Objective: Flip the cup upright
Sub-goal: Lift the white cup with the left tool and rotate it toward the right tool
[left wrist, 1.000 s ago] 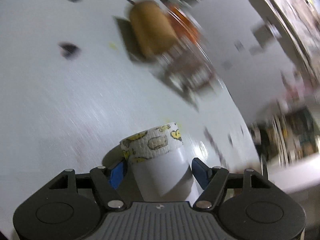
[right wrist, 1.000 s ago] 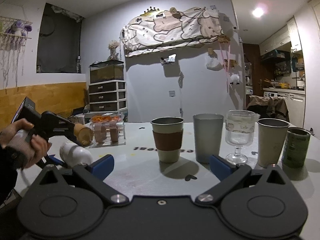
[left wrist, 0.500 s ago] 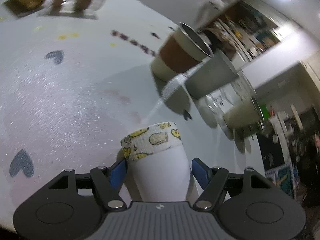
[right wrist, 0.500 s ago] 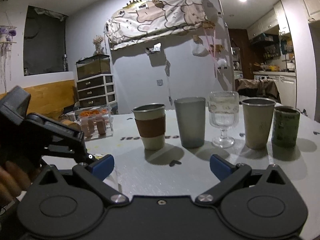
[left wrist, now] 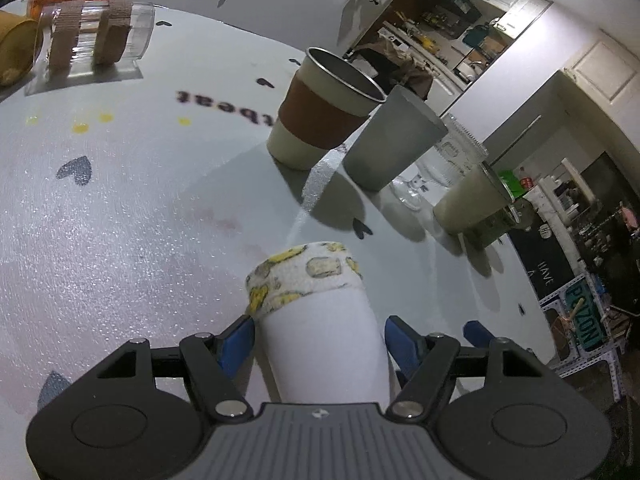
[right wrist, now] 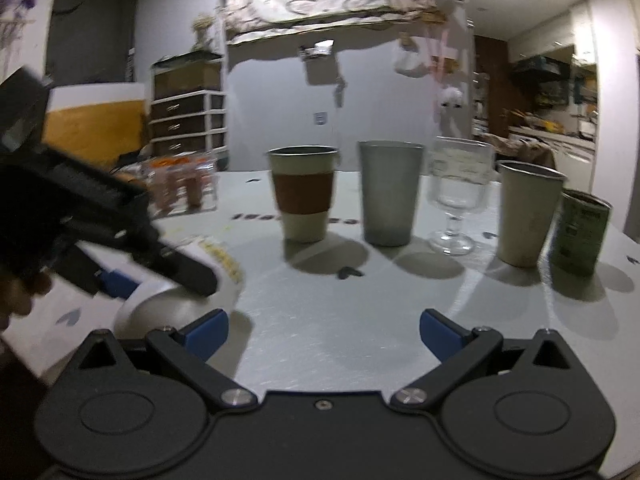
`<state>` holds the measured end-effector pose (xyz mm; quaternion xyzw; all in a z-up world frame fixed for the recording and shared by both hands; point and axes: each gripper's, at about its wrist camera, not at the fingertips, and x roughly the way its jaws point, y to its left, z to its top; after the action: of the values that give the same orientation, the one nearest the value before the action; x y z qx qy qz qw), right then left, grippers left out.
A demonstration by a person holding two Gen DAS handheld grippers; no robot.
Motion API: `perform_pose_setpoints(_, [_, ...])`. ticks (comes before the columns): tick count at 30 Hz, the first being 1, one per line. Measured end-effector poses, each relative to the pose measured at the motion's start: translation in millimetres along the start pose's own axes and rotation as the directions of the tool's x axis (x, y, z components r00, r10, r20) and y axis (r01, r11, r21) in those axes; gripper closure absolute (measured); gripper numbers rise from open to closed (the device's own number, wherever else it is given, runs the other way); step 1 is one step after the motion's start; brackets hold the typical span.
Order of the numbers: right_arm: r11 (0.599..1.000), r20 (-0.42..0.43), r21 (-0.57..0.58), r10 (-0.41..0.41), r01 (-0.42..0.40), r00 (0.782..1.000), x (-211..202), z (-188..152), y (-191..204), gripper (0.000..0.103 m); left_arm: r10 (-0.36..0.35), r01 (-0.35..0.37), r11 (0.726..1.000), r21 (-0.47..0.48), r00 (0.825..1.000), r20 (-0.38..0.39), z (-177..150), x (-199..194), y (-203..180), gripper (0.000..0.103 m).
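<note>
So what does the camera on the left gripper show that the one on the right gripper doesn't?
Only the left wrist view shows the left gripper from behind, its blue pads on either side of the white cup with its yellow-patterned band, and a tan cup lying at the far left edge. Only the right wrist view shows the right gripper, open and empty, the person's hand, and the whole green can. Both show the table and the row of upright cups, starting with the brown-sleeved cup.

The white cup [left wrist: 326, 344], banded with yellow-patterned tape at one end, lay tilted low over the worktop [left wrist: 120, 232], clamped in the left gripper [left wrist: 320, 344].
</note>
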<state>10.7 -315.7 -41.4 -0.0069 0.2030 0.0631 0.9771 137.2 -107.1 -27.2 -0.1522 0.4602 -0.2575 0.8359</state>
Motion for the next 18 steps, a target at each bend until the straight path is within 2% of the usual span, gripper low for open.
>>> perform_pose_setpoints(2, [1.000,-0.002,-0.027,0.015,-0.015,1.000,-2,-1,7,0.001,0.024,-0.023,1.000,0.010,1.000,-0.006,-1,3,0,0.031])
perform_pose_setpoints(7, [0.990,-0.032,-0.074,0.114,-0.116,0.993,-4,-5,25,0.001,0.053,-0.054,0.997,0.056,0.998,0.020,-6,2,-3,0.031])
perform_pose_setpoints(8, [0.990,-0.035,-0.078,0.118,-0.121,0.992,-3,-6,27,0.001,0.057,-0.058,0.996,0.061,0.998,0.023,-7,2,-2,0.030])
perform_pose_setpoints(10, [0.991,-0.036,-0.068,0.117,-0.119,0.993,-4,-5,25,0.001,0.058,-0.060,0.996,0.062,0.998,0.032,-8,-1,-1,0.017])
perform_pose_setpoints(12, [0.993,-0.030,-0.049,0.105,-0.106,0.994,-6,-4,20,0.001,0.071,-0.075,0.995,0.061,0.996,0.055,-10,-6,1,0.008])
perform_pose_setpoints(18, [0.995,-0.004,0.047,0.086,-0.085,0.996,-10,4,-7,0.001,0.072,-0.088,0.990,0.114,0.988,0.138,-24,-31,7,0.009])
